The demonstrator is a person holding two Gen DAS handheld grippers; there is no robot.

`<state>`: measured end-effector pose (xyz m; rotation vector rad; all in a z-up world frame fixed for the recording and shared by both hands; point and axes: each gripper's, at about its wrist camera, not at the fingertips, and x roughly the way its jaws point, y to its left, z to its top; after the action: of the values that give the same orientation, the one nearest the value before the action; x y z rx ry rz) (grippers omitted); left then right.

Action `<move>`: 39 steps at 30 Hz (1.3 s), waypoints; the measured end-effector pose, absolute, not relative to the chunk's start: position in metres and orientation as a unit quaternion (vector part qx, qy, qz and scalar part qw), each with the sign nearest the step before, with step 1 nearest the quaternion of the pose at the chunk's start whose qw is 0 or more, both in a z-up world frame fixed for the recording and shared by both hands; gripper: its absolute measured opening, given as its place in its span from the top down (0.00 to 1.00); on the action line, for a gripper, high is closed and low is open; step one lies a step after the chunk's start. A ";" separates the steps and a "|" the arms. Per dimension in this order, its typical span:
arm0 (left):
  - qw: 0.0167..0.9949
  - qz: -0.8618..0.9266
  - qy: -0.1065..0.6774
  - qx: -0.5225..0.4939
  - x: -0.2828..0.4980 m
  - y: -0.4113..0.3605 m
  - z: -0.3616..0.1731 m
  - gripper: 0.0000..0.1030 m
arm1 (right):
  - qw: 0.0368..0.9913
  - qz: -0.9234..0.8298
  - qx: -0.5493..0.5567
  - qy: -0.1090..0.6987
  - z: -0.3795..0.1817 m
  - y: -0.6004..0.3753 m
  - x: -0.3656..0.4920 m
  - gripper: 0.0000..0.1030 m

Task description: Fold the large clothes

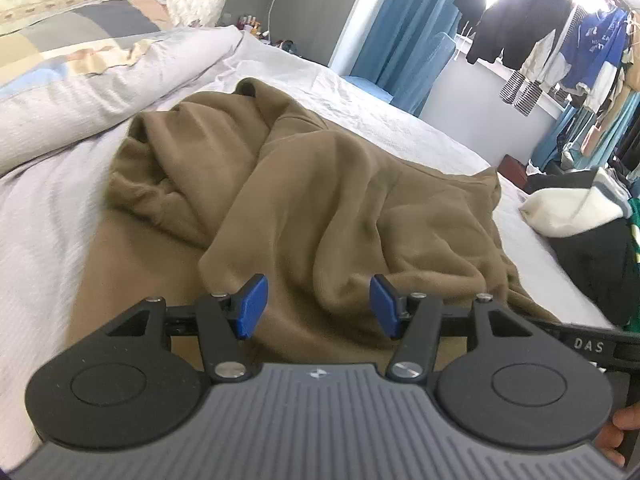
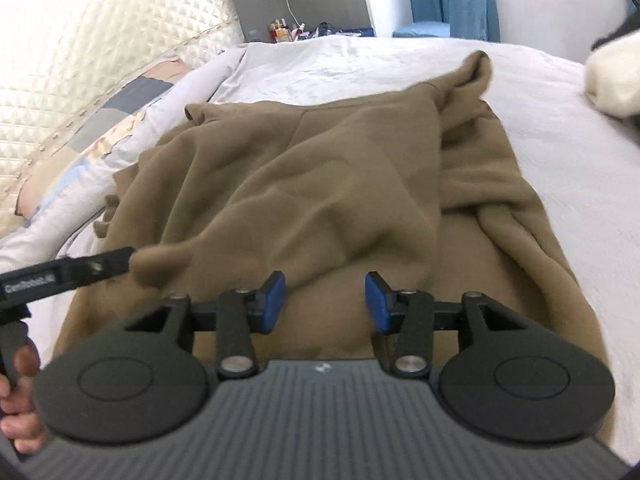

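The bed point(image 1: 360, 112), covered in a pale sheet, fills the middle of both views. On it lies the brown garment point(image 1: 328, 200), which takes up the centre of each frame and runs from the lower edge toward the upper middle.

Condition of the garment: one layer is turned over the body from the side, but it lies rumpled, with deep creases and bunched cloth at centre left of the left wrist view. A loose end point(image 2: 474, 66) stands up at upper right of the right wrist view.

Assessment: the fold appears to be at an early stage; smoothing and further folds remain.

Left gripper point(image 1: 318, 306), lower centre: jaws wide apart, nothing between them, just above the cloth. Right gripper point(image 2: 325, 306): likewise wide and empty.
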<state>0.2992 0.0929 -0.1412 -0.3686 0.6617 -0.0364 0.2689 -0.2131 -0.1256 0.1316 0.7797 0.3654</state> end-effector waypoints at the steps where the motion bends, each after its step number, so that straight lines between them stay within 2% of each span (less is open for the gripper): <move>1: 0.927 -0.018 0.324 -0.188 0.293 0.095 -0.138 0.39 | 0.903 0.179 0.070 0.385 -0.123 -0.218 0.264 0.54; 9: 0.917 -0.013 0.352 -0.185 0.240 0.090 -0.143 0.39 | 0.894 0.160 0.030 0.417 -0.098 -0.247 0.222 0.54; 17: 0.893 -0.015 0.394 -0.216 0.218 0.096 -0.147 0.39 | 0.843 0.130 0.108 0.511 -0.112 -0.310 0.213 0.55; 22: 0.873 0.034 0.429 -0.230 0.203 0.125 -0.136 0.39 | 0.846 0.134 0.100 0.507 -0.109 -0.315 0.209 0.55; 24: 0.868 0.048 0.432 -0.242 0.197 0.139 -0.130 0.39 | 0.852 0.141 0.085 0.497 -0.104 -0.316 0.204 0.46; 25: 0.865 0.057 0.433 -0.247 0.194 0.146 -0.128 0.39 | 0.859 0.138 0.077 0.487 -0.101 -0.317 0.201 0.26; 26: 0.862 0.065 0.435 -0.251 0.191 0.153 -0.126 0.39 | 0.865 0.133 0.075 0.478 -0.098 -0.320 0.199 0.16; 29: 0.856 0.092 0.443 -0.249 0.188 0.166 -0.126 0.39 | 0.871 0.131 0.088 0.465 -0.096 -0.332 0.201 0.18; 34: 0.849 0.132 0.448 -0.247 0.190 0.178 -0.137 0.39 | 0.840 0.103 0.167 0.507 -0.113 -0.357 0.220 0.18; 39: 0.825 0.138 0.465 -0.289 0.200 0.184 -0.160 0.40 | 0.807 0.076 0.232 0.538 -0.139 -0.368 0.238 0.18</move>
<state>0.2003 0.1843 -0.1596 -0.6145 0.9888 0.2943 0.2382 -0.3685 -0.1386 0.4974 1.1514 0.1629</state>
